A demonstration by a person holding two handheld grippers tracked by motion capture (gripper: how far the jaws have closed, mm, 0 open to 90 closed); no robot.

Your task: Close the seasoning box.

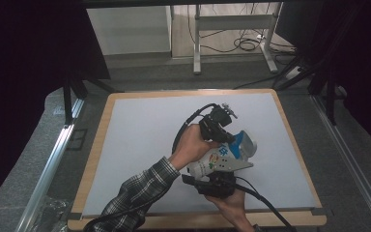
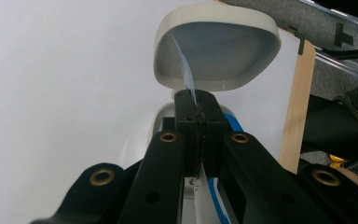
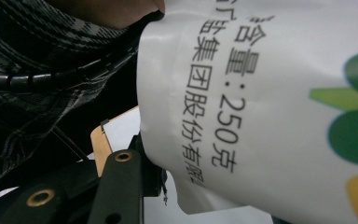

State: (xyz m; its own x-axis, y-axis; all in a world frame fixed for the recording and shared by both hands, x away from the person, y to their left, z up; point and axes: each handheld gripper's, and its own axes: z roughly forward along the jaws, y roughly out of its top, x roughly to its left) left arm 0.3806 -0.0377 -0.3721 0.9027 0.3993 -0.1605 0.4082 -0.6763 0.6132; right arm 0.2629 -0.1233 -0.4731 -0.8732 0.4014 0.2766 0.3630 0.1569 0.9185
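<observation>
White canister (image 1: 221, 159), lid (image 2: 216, 46) open, thin seal (image 2: 186, 77) pinched.

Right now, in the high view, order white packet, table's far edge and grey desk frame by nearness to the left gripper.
1. white packet, at the left gripper
2. table's far edge, beyond it
3. grey desk frame, on the floor behind
</observation>
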